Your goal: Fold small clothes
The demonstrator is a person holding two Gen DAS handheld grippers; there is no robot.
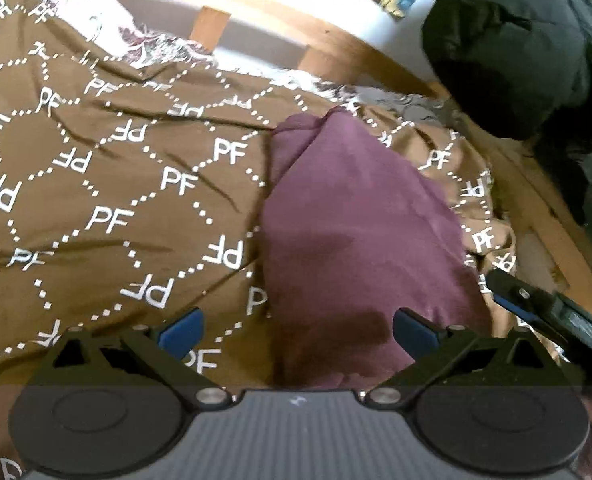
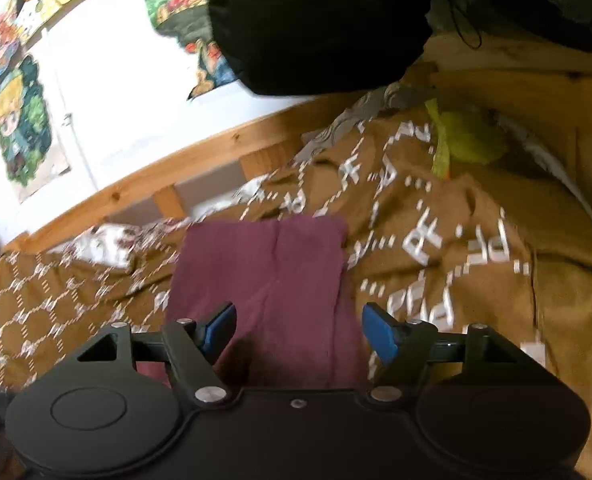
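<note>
Open brown blanket (image 1: 95,208) leftward, black bundle (image 1: 508,52) overhanging right corner

We see the folded garment (image 1: 356,216) lying on the blanket (image 1: 115,184) that covers the bed, the wooden bed rail (image 1: 279,36) behind it, and a dark bundle (image 1: 508,52) at its far right.

- A brown bed cover (image 1: 107,184) printed with white "PF" letters and dotted hexagons fills the left wrist view from 7 to 11 o'clock, with many wrinkles.
- A wooden bed rail of light pine (image 2: 199,160) runs behind the cover, from 9 o'clock up toward 2 o'clock.
- A big black padded garment (image 1: 508,52) hangs at 1 o'clock.
- Colourful cartoon posters (image 2: 23,124) are on the white wall at 10 o'clock.
- A yellow-green piece of cloth (image 2: 464,136) lies at 2 o'clock, touching the brown cover.
</note>
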